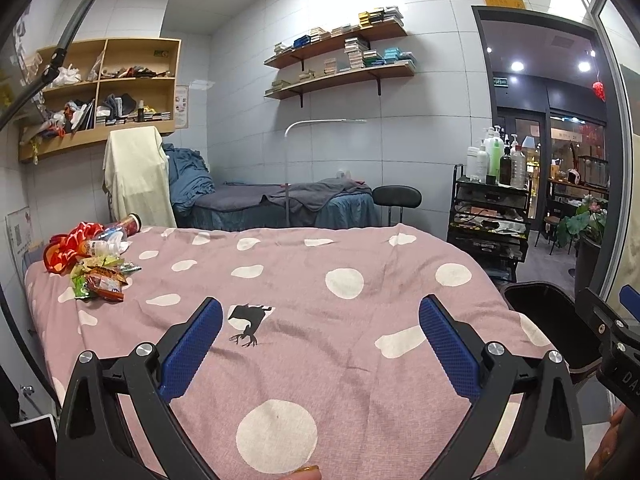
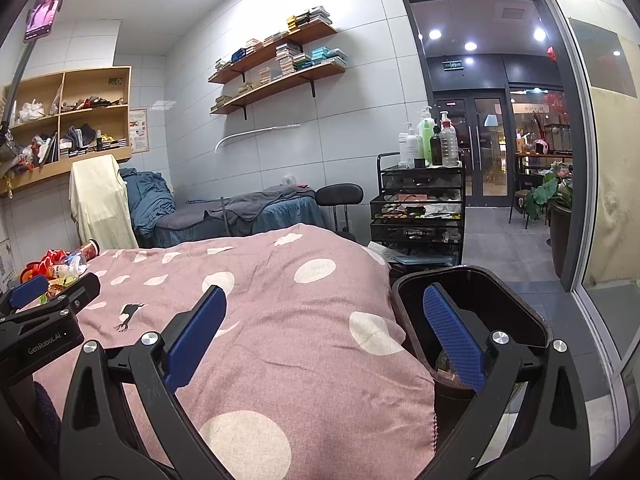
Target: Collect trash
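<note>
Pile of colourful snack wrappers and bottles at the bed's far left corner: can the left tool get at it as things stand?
Probably yes. The open left tool faces bare pink polka-dot bedspread, and nothing lies between it and the pile.

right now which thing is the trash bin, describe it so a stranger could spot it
Start at the pink polka-dot bed and go to its right-hand edge. The trash bin stands on the floor against that side, below the black trolley of bottles. It is the only dark, open-topped tub with a rounded rim there.

Left gripper [image 1: 320,344]: spread wide above the bedspread [image 1: 320,280]
Trash pile [image 1: 94,264]: far-left corner
Bin [image 1: 540,312]: right bedside
</note>
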`<control>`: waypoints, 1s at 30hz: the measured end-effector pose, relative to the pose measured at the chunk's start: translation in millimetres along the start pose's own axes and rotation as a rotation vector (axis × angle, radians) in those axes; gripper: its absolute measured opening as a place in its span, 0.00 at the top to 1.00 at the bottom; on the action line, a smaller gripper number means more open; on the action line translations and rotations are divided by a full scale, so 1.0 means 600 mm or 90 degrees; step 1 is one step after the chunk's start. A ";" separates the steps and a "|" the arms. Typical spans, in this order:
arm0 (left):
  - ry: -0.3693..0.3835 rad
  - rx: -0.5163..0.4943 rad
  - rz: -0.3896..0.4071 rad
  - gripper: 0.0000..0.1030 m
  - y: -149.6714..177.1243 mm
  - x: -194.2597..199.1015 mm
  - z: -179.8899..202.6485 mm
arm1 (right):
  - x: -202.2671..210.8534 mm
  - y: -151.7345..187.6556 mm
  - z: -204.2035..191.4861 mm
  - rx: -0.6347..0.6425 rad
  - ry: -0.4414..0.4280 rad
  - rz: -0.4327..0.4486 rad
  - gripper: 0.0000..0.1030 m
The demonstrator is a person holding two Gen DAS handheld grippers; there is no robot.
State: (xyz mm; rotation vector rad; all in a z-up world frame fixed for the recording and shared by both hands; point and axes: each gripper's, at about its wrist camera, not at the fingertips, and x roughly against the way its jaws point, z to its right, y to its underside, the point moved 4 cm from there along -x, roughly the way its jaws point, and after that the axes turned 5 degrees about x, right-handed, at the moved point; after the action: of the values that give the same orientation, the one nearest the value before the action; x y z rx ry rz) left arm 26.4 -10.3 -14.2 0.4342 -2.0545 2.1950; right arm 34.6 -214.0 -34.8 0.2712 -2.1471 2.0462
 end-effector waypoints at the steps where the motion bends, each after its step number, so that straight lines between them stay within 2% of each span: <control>1: 0.000 0.000 0.000 0.05 0.000 0.000 0.000 | 0.000 0.000 0.000 -0.001 0.000 -0.001 0.05; 30: -0.001 0.002 -0.002 0.05 0.003 0.002 -0.002 | -0.001 0.003 0.000 0.001 -0.001 -0.007 0.05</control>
State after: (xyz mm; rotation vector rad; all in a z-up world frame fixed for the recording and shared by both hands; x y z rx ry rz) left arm 24.5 -9.5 -15.5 0.4393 -2.0499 2.1984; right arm 34.6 -214.1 -36.4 0.2853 -2.1405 2.0421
